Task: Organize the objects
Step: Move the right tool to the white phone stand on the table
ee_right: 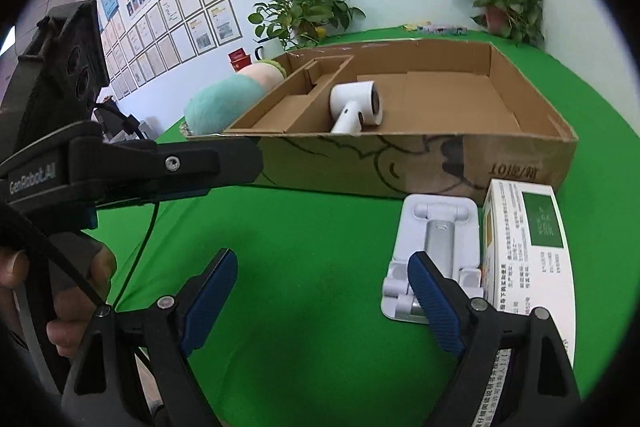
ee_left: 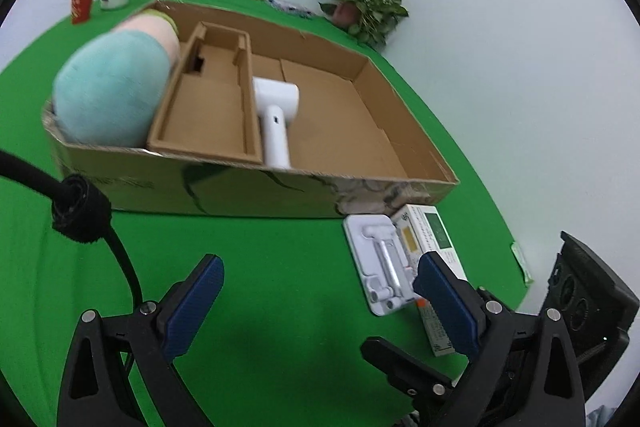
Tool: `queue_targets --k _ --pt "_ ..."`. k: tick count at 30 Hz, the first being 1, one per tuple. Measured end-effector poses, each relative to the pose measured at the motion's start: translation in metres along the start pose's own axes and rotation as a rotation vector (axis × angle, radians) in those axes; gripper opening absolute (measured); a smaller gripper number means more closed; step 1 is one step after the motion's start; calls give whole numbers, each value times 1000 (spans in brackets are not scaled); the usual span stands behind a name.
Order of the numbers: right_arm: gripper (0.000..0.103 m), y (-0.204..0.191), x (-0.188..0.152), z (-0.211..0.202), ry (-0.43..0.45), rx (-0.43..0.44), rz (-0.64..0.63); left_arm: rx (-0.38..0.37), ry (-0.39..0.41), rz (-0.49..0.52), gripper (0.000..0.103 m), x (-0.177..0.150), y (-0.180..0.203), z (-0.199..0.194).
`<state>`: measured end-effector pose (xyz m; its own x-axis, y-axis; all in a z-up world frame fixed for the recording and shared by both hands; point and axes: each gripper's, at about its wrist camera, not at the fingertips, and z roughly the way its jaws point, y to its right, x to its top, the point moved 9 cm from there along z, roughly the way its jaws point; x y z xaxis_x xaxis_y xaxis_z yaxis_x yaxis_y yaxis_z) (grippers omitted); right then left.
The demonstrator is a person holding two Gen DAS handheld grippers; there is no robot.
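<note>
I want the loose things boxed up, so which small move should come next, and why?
Probably ease the right gripper forward and rightward so it straddles the white folding phone stand. The stand and the white-and-green printed carton lie on the green cloth outside the brown cardboard box, while the white hair dryer already lies inside. Its jaws stand open and empty, nearest the stand.

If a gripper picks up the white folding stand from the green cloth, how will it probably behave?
The white folding stand looks like hard plastic with a metal arm, so probably stiff. It lies flat, so rolling is unlikely. Its hinged arm may swing open, and its smooth surface could slip.
</note>
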<state>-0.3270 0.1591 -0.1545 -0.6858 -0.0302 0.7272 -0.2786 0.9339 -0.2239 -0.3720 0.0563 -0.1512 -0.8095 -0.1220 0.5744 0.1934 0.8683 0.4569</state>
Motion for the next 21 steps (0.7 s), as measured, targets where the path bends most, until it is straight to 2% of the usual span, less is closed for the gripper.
queue_targets --k 7,11,14,18,21 --pt "87 39 -18 -2 -34 -112 59 -37 -30 10 98 -8 6 15" --pt "87 58 -22 -7 -38 -189 36 -36 -33 8 98 -6 5 20" --pt "87 59 -19 -3 -51 -190 36 -22 -32 13 98 -5 5 23" --pt "89 47 -19 9 -79 -143 27 -18 -25 12 98 -2 2 23" --pt "89 45 -16 15 -77 -175 7 -25 -21 3 98 2 -2 24"
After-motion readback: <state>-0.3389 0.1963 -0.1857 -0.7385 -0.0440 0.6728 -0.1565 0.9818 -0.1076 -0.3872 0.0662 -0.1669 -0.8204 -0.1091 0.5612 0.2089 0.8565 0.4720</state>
